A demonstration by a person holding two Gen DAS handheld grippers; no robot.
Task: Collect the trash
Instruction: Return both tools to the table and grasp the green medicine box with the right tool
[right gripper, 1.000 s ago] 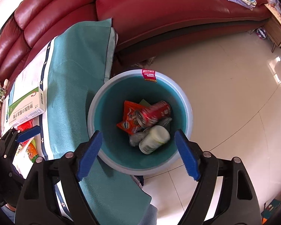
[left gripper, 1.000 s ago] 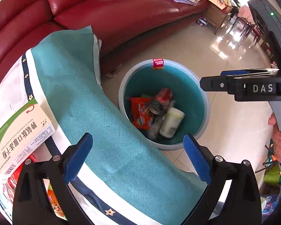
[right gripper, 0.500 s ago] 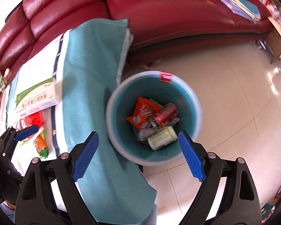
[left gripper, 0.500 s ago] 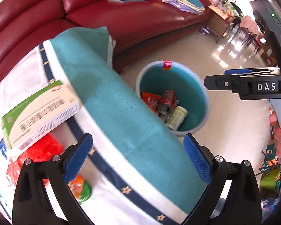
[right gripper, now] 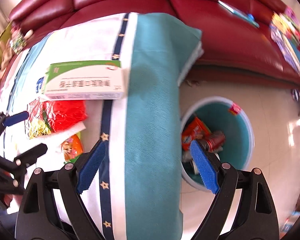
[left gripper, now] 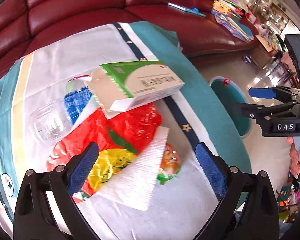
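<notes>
Trash lies on the clothed table: a green-and-white box [left gripper: 142, 84], a red and yellow wrapper [left gripper: 118, 136], a white tissue [left gripper: 142, 178], an orange packet [left gripper: 170, 164] and a clear bottle [left gripper: 50, 120]. My left gripper [left gripper: 148, 166] is open just above the wrapper and tissue. My right gripper [right gripper: 148, 166] is open and empty above the table's teal edge. The teal bin [right gripper: 248, 128] on the floor holds a red can [right gripper: 216, 140] and an orange bag [right gripper: 192, 134]. The box [right gripper: 84, 84] also shows in the right wrist view.
A red leather sofa [left gripper: 74, 8] curves behind the table, with books and papers [left gripper: 232, 18] on its seat. The tablecloth [right gripper: 152, 110] hangs over the table edge beside the bin. Tiled floor [right gripper: 280, 104] surrounds the bin.
Both grippers have swung left, away from the bin and over the table. The left gripper now hangs over the trash pile. Both stay open.
</notes>
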